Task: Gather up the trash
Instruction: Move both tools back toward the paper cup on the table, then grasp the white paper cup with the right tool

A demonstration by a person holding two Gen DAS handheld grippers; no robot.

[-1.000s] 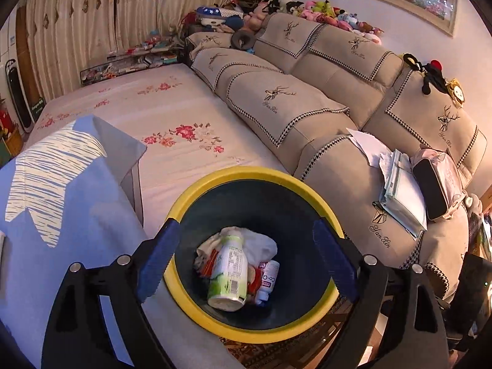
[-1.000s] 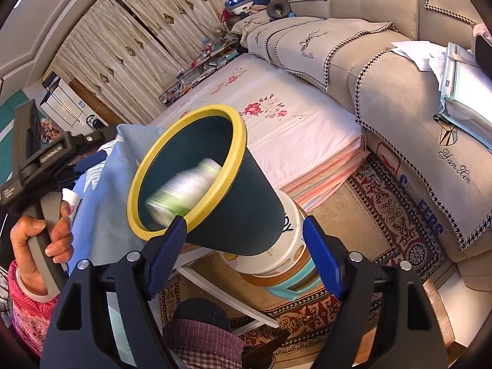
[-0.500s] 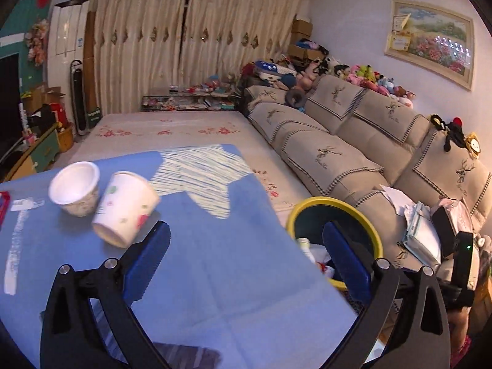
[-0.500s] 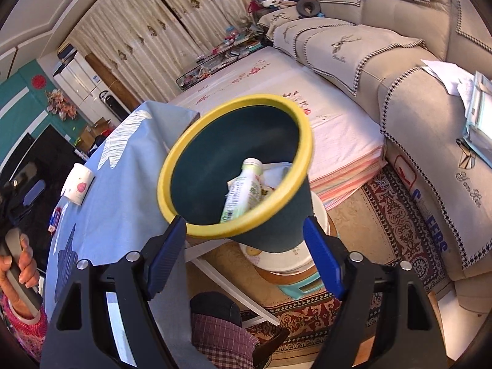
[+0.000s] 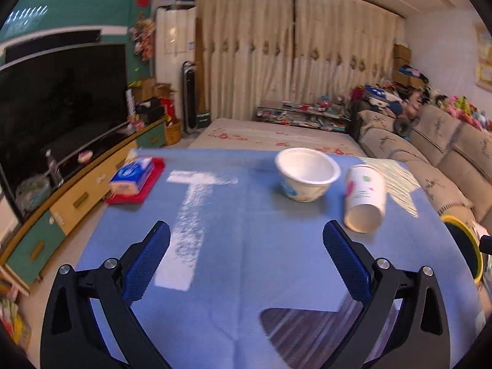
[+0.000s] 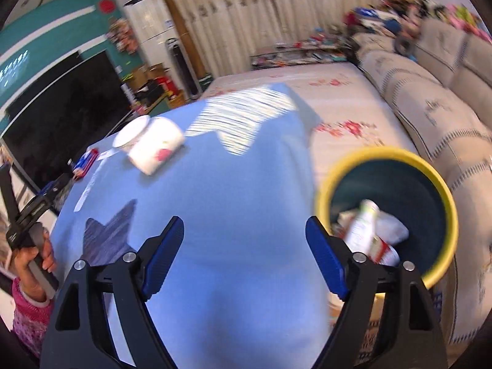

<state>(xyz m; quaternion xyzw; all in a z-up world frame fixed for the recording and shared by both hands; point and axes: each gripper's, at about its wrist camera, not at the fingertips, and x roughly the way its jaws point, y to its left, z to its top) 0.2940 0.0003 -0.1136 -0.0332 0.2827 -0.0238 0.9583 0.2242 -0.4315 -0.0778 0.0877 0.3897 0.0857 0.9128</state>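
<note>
In the left wrist view the left gripper (image 5: 246, 246) fills the lower part of the frame, its blue-padded fingers (image 5: 147, 261) spread wide with only the blue tablecloth (image 5: 246, 276) between them. Just beyond the right finger, right of centre, a paper cup (image 5: 364, 198) lies on its side, mouth toward the camera. Just beside it, to its left, a white bowl (image 5: 307, 173) stands upright. A tissue pack (image 5: 132, 175) rests on a red tray (image 5: 135, 196) at middle left. At the right edge a yellow-rimmed bin (image 5: 461, 246) shows.

In the right wrist view the right gripper (image 6: 244, 256) is apart and empty over the cloth. The bin sits lower right, holding a bottle (image 6: 359, 227) and crumpled paper (image 6: 390, 230).
</note>
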